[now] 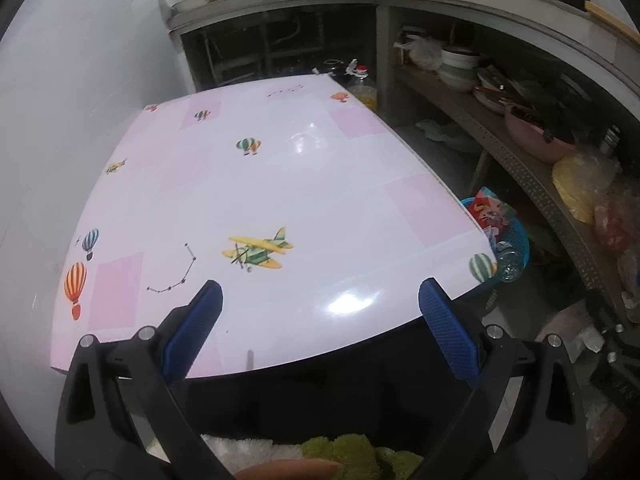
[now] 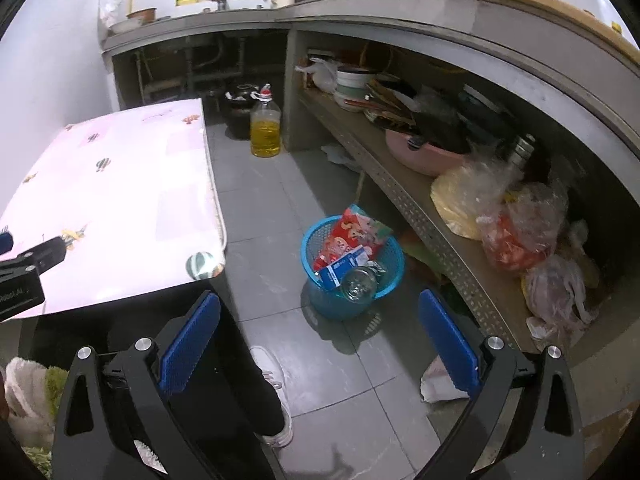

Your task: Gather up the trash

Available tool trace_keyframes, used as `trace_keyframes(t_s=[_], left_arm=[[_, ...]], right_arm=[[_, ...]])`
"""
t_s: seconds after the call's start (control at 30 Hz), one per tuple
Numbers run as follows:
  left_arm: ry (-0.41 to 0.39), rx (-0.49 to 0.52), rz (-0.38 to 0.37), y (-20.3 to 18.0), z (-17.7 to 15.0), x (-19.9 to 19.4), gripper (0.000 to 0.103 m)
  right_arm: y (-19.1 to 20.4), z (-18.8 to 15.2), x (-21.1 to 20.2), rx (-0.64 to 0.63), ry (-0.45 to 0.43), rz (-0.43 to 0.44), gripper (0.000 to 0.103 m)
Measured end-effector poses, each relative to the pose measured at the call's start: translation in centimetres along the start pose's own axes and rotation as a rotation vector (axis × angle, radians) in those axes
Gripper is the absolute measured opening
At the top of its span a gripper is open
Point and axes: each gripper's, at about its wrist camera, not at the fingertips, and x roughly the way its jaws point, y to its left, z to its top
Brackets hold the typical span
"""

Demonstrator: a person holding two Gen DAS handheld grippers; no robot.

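Note:
A blue mesh trash basket (image 2: pixel 390 276) stands on the grey floor beside the table; it also shows in the left wrist view (image 1: pixel 520 240). It holds a red snack bag (image 2: pixel 356 232), a blue and white carton (image 2: pixel 340 268) and a clear plastic bottle (image 2: pixel 360 284). My left gripper (image 1: pixel 320 304) is open and empty above the near edge of the pink table (image 1: pixel 260 184). My right gripper (image 2: pixel 318 320) is open and empty, above the floor just short of the basket. The left gripper's body shows at the left of the right wrist view (image 2: pixel 24 268).
A low shelf (image 2: pixel 404 196) under the counter holds bowls, a pink basin (image 2: pixel 424 156) and plastic bags (image 2: pixel 516 236). An oil bottle (image 2: pixel 265 128) stands on the floor. A crumpled paper (image 2: pixel 440 380) lies on the floor near the shelf. The person's leg and white shoe (image 2: pixel 276 400) are below.

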Motion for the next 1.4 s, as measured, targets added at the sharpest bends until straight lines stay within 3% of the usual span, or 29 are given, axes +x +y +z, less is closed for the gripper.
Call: trace_keyframes(t_s=[0.4, 1.4], left_arm=[[0.034, 0.006, 0.005, -0.1, -0.3, 0.5, 0.095], [0.069, 0.027, -0.041, -0.7, -0.6, 1.0, 0.095]], right_arm=[[-1.2, 0.0, 0.5, 0.006, 0.012, -0.036, 0.096], [-1.4, 0.5, 1.1, -0.023, 0.011, -0.033, 0.096]])
